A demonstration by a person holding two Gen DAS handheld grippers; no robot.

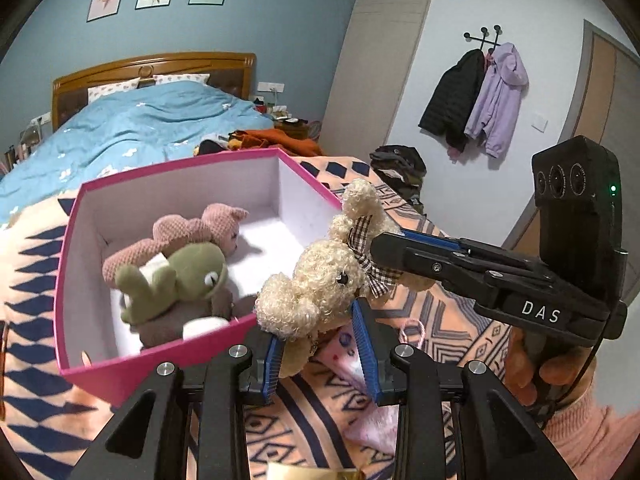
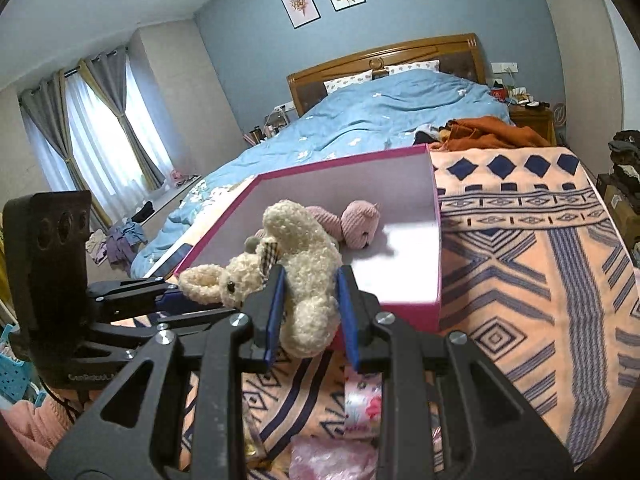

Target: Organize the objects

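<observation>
The left gripper (image 1: 320, 354) sits nearest the left wrist camera, its blue pads apart with the cream plush rabbit's (image 1: 320, 280) ear hanging loosely between them, not visibly squeezed. The right gripper (image 2: 308, 316) is clamped on the rabbit's curly body, so the toy hangs above the near right edge of the pink box (image 1: 100, 364), just above the patterned blanket (image 2: 520, 280).

It looks light, soft and squashy, with a fleecy pile that should not slip; the fat body is the safest hold, while ears and checked bow (image 1: 370, 264) would stretch.

In the right wrist view its long axis runs left to right, head and ears toward the left, body and legs to the right.

Inside the box lie a pink knitted toy (image 1: 192, 236) and a green frog (image 1: 176, 280), leaving the far right of the floor free.
</observation>
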